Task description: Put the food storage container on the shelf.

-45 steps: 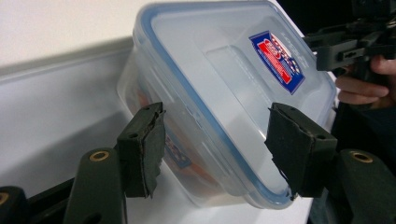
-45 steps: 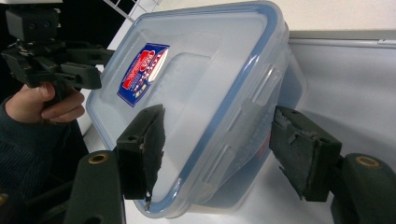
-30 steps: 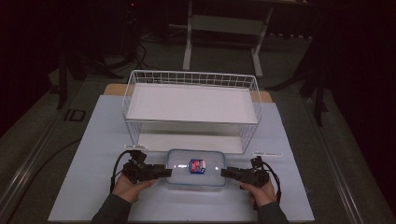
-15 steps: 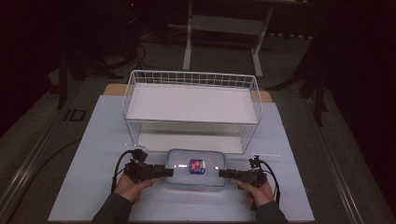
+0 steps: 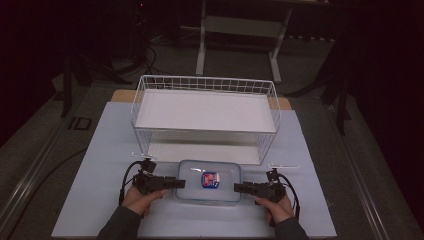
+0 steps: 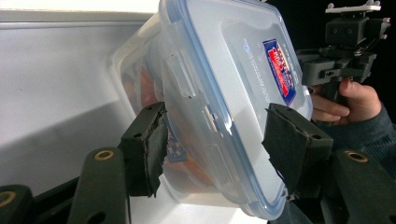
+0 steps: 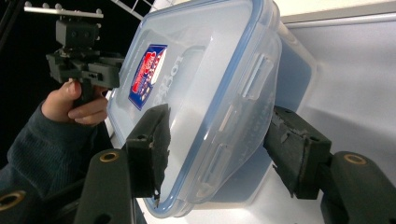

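A clear plastic container (image 5: pixel 209 181) with a blue-rimmed lid and a red-and-blue label lies near the front of the white table (image 5: pixel 110 150). My left gripper (image 5: pixel 179 183) has the container's left end (image 6: pixel 210 116) between its jaws, one pad against the body and one on the lid. My right gripper (image 5: pixel 239 188) holds the container's right end (image 7: pixel 205 93) the same way, one pad on the lid and one against the base. Both grippers are turned on their sides. Orange contents show faintly through the container wall in the left gripper view.
A white wire basket (image 5: pixel 205 115) with a white floor stands just behind the container, its front wall close to the container's far edge. The table's front edge lies near the person's hands. Dark floor, cables and a stand surround the table.
My right gripper has edged slightly left onto the container's end. The container and my left gripper have stayed in place.
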`<state>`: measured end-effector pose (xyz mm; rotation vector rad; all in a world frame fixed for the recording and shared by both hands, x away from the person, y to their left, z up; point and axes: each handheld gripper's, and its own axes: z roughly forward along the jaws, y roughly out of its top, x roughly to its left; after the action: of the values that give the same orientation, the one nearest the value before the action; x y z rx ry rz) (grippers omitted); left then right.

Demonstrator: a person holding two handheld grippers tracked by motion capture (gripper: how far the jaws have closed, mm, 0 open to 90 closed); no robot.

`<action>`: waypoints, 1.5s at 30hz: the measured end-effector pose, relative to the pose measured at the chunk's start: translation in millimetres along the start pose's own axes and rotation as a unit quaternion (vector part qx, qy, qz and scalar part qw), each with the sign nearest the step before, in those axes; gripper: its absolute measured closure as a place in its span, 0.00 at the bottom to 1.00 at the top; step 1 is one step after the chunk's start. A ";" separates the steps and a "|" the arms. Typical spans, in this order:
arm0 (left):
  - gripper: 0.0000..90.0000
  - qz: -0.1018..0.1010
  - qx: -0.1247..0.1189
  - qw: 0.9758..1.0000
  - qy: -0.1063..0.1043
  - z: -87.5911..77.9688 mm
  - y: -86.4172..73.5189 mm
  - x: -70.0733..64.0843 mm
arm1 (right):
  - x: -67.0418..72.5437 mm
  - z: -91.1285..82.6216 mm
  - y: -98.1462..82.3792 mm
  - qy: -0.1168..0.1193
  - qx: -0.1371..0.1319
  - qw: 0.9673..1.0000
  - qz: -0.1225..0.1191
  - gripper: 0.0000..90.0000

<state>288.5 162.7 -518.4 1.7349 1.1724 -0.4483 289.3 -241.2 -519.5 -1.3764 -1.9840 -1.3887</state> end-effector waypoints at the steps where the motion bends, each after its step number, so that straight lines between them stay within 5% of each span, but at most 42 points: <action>1: 0.46 -0.001 0.000 1.000 -0.004 -0.1 -0.3 0.1 | 1.0 -0.9 -0.4 0.000 -0.001 1.000 -0.006 0.47; 6: 0.49 0.010 0.003 1.000 -0.003 -4.5 -2.1 -3.3 | 4.0 -3.5 -3.1 0.003 -0.003 1.000 -0.022 0.50; 12: 0.58 0.014 -0.006 1.000 -0.011 -11.9 -10.1 -9.0 | 2.7 -9.8 -11.2 0.037 -0.020 0.999 0.004 0.59; 18: 0.60 0.023 -0.004 1.000 -0.002 -15.5 -14.2 -16.7 | 7.3 -14.0 -16.2 0.041 -0.023 0.999 0.012 0.61; 31: 0.60 0.069 -0.041 0.997 0.012 -25.6 -9.6 -36.6 | 29.4 -25.0 -7.0 0.026 -0.056 0.997 -0.054 0.61; 45: 0.60 0.132 -0.078 0.988 0.022 -48.9 0.5 -71.8 | 66.0 -44.7 7.1 0.024 -0.087 0.989 -0.119 0.61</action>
<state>245.3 168.2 -443.2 1.7399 0.9627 -0.1547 254.6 -245.8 -447.6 -1.1904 -2.0920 -1.7201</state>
